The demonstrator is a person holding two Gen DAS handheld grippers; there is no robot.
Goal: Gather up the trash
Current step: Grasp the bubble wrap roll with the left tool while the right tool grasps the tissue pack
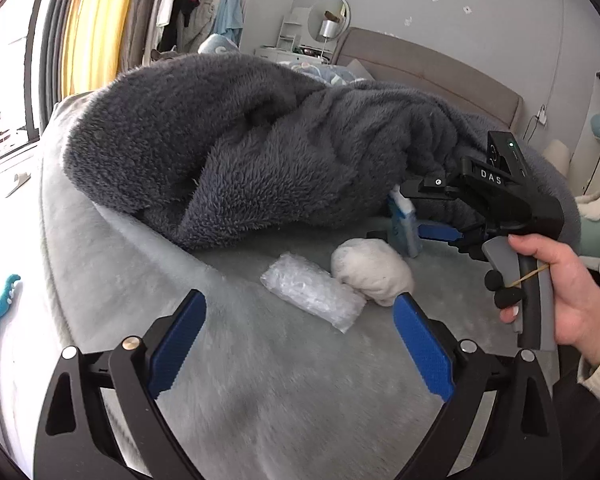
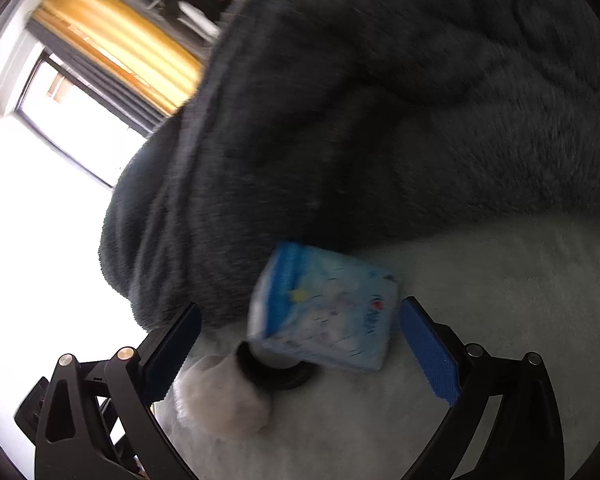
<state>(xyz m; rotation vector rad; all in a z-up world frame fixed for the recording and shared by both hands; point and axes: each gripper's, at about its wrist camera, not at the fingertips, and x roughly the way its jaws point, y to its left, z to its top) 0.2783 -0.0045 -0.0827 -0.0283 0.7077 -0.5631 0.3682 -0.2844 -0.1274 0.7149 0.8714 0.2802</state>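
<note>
Grip not yet made. Right claw (image 2: 300,306) spread wide, holding nothing, one pad on each side of a small blue-and-white carton (image 2: 324,312). Carton tilted, blurred, just beside the right-hand pad; contact impossible to tell. Standing on the pale bed cover (image 1: 260,380), right against the foot of the heaped dark blanket (image 1: 220,140), well in from the bed's edges. Dark round thing under its lower corner, unclear.

Left claw (image 1: 300,298) likewise wide open and empty, hovering low over the cover. Just ahead of it, a clear bubble-wrap packet (image 1: 312,294), touching a white crumpled wad (image 1: 372,270); carton near, just beyond the wad.

Step in hand, by the look of it: picking up the carton as trash. Next move: square the pads on the flat faces, close gently to avoid crushing, lift clear of the blanket without snagging the pile.
</note>
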